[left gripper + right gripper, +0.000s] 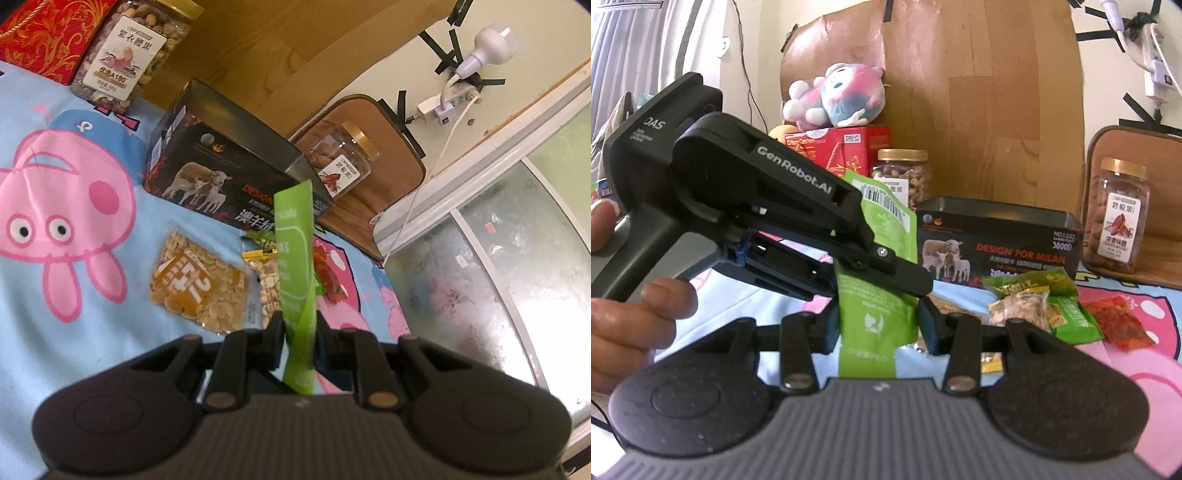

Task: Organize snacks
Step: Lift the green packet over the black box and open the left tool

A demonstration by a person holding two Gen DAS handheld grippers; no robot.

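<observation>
Both the left gripper [298, 325] and right gripper [878, 325] clamp the green pouch [877, 321] before the "DESIGN FOR MILAN" box [997, 240].

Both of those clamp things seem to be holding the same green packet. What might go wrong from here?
1. Both hand-held grippers, left and right, look shut on the one green packet; pulling apart might tear it.
2. If one lets go early, the floppy packet could swing or slip from the other.
3. It hangs above the loose snack packets beside the black box; a drop might scatter them.
</observation>
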